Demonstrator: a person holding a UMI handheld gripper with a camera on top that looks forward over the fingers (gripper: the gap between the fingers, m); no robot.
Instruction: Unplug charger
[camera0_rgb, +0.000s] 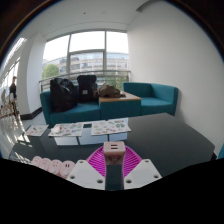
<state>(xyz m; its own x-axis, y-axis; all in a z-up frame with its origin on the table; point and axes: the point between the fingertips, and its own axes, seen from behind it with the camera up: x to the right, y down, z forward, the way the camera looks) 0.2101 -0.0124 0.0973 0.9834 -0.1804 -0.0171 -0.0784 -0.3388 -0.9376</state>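
Observation:
My gripper (113, 152) is shut on the charger (114, 147), a small pale boxy block with a darker body below it. The charger sits between the magenta pads (97, 158), which press on both of its sides. It is held above a dark glossy table (170, 140), clear of the surface. No cable or socket shows on it from here.
A pale strip-like object with round marks (47, 164) lies just left of the fingers. Sheets of paper (108, 127) are spread across the table beyond them. Farther off stands a teal sofa (150, 95) with dark bags (66, 93) and a low wooden table (118, 98) before large windows.

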